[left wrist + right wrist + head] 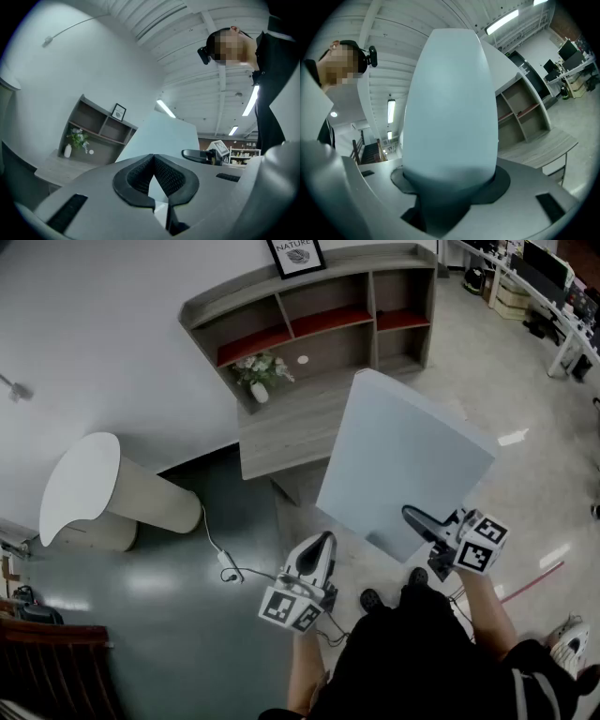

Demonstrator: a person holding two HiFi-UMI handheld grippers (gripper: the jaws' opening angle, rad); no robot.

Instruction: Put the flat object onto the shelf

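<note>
Above the floor, before the grey wooden shelf unit with red boards (309, 329), the pale blue flat rectangular panel (403, 460) is held tilted in the air, its far corner over the unit's grey desk top (281, 432), on no shelf. The right gripper (417, 519) clamps the panel's near edge. The left gripper (323, 542) is apart from it, jaws together, nothing between them. A white vase of flowers (260, 390) stands under the left red board.

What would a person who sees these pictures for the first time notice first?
A large pale flat panel strikes first: it stands tilted in the middle of the head view, gripped at its near edge by the right claw. Beyond it is a curved grey shelf with red boards, with a small vase of white flowers low at its left.
</note>
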